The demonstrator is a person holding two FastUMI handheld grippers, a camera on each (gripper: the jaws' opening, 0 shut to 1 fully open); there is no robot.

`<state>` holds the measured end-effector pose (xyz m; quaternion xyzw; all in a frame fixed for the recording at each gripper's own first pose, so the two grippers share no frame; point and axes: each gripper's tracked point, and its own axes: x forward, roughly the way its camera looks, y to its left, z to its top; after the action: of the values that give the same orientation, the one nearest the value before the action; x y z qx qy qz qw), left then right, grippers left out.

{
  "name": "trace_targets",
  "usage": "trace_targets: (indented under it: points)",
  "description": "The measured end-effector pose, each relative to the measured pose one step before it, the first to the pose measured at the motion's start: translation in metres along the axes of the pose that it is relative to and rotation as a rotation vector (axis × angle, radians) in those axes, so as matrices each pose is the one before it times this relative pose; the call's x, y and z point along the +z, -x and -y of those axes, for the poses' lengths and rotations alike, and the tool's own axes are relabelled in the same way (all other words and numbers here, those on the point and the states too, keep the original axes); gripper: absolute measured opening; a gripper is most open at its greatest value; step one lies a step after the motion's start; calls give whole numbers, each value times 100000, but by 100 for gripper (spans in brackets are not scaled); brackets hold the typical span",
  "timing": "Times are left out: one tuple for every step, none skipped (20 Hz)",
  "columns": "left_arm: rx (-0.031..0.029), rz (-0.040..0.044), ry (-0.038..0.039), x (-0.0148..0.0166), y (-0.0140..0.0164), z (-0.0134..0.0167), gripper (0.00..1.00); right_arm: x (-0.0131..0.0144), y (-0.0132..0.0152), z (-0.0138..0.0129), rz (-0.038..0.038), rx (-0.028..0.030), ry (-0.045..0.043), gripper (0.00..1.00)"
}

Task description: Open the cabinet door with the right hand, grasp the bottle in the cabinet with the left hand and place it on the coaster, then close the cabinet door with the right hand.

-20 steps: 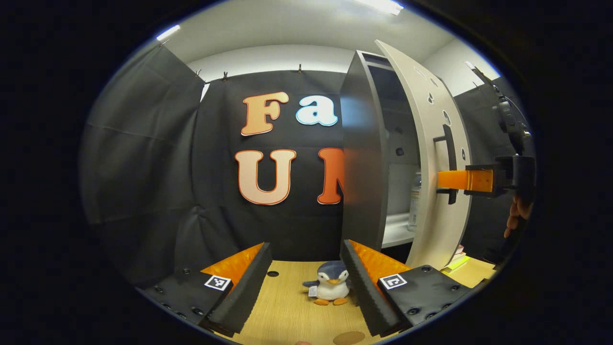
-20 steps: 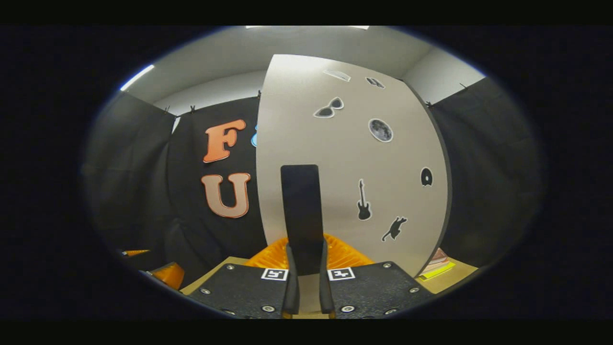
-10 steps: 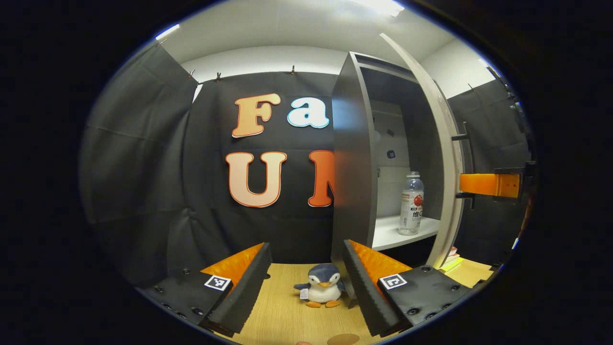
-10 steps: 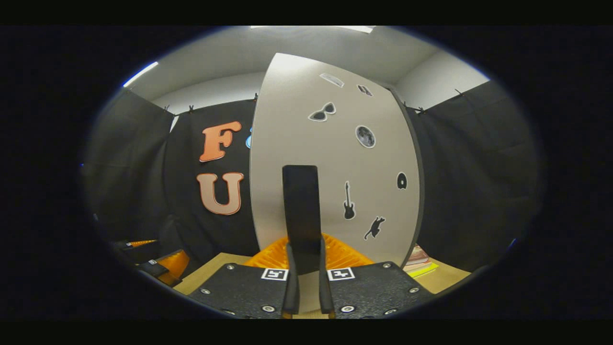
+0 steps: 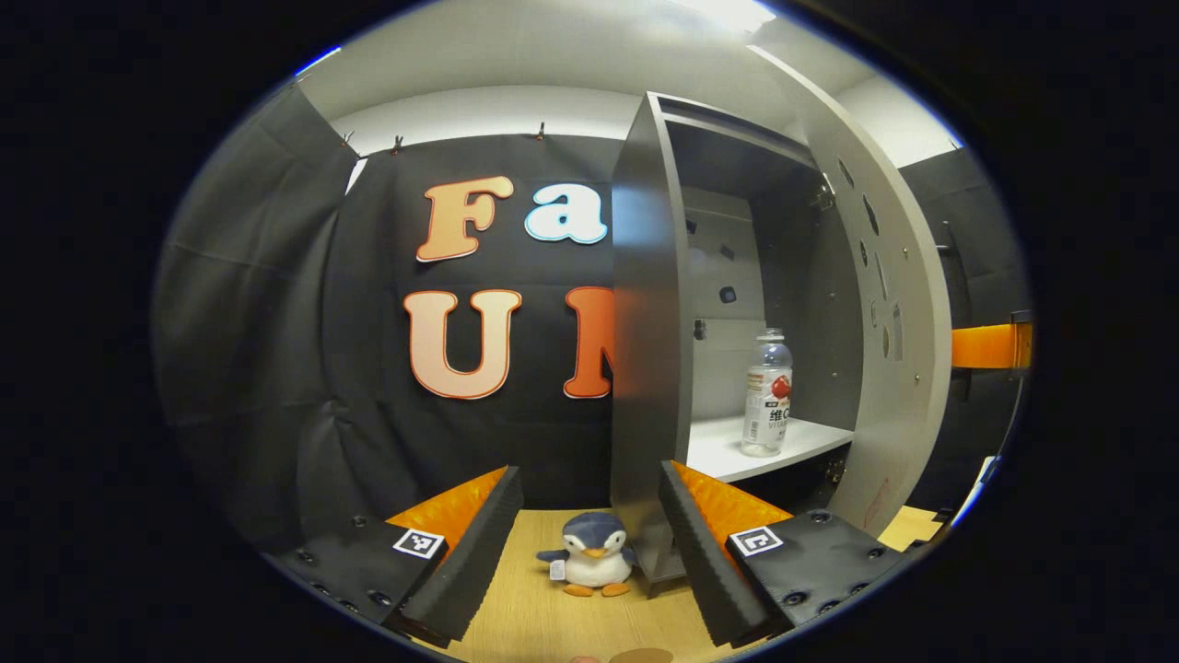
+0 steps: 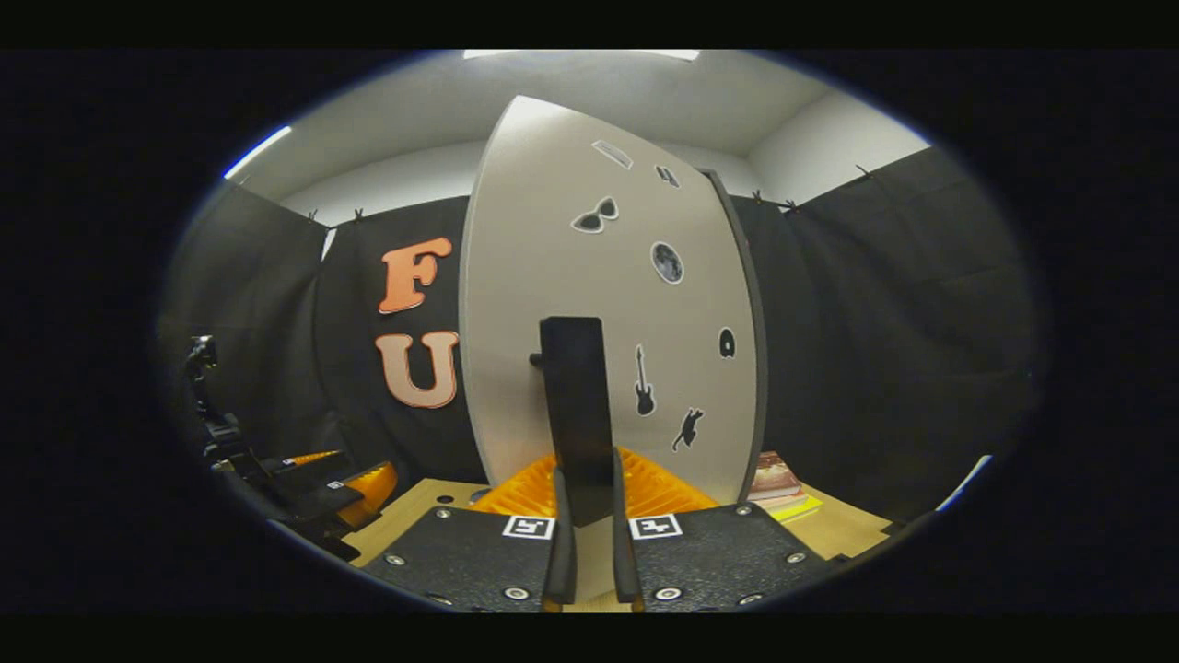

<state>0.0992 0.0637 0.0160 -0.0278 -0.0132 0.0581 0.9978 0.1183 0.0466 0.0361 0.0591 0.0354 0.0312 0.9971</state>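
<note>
The right tool (image 6: pixel 586 543) is clenched on the cabinet door's handle (image 6: pixel 576 414), the door (image 5: pixel 889 313) swung wide. The bottle (image 5: pixel 766 394) stands upright on the cabinet's white shelf (image 5: pixel 728 453). The left tool (image 5: pixel 585 543) is released (a plush penguin (image 5: pixel 589 562) sits between its fingers on the table (image 5: pixel 534 608)).

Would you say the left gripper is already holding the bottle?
No, the left gripper is open and hangs over the table, while the bottle stands upright on the cabinet shelf.

Black cloth walls (image 5: pixel 267 304), white ceiling (image 5: pixel 553 55) with strip lights, pale wooden tabletop (image 5: pixel 543 617).
</note>
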Motion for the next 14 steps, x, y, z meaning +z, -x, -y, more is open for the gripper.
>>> trace_targets:
  points:
    - [-845, 294, -51, 70, -193, 457, 96, -1, 265, 140, -250, -341, -688, 15]
    - [-782, 271, -188, 18, -63, 513, 96, -27, 214, 176, -575, -370, -232, 13]
    - [-626, 137, -265, 21, -128, 519, 96, 34, 277, 264, -96, -543, -254, 15]
    - [-579, 306, -70, 130, -166, 362, 96, -76, 26, 198, -401, -863, -437, 15]
    - [-636, 239, 166, 11, -148, 490, 96, 70, 240, 274, -11, -1261, -717, 15]
    - [-588, 317, 295, 106, -32, 458, 96, -120, 120, 283, -358, -1317, 231, 16]
    - [-659, 202, 559, 21, -175, 575, 96, 65, 136, 377, 65, -1878, 776, 15]
    - [-1027, -323, 551, -87, 61, 714, 96, 108, 34, 573, 58, -1950, 1652, 15]
    - [-965, -243, 371, -98, -127, 616, 97, -5, -6, 600, 24, -1931, 1777, 14]
    - [-747, -140, 62, 52, 41, 461, 97, 118, 195, 675, 48, -1795, 1444, 17]
    - [-527, 188, -51, 91, -44, 477, 96, 49, 168, 554, 292, -1858, 146, 11]
    - [-534, 333, -146, 96, 77, 478, 97, -40, -122, 277, 198, -1583, 181, 11]
    - [-553, -7, -295, 28, 23, 552, 97, 86, 10, 450, 257, -1415, -87, 9]
    - [-234, -7, -457, 63, 54, 269, 96, -26, -142, 400, 143, -1369, -272, 9]
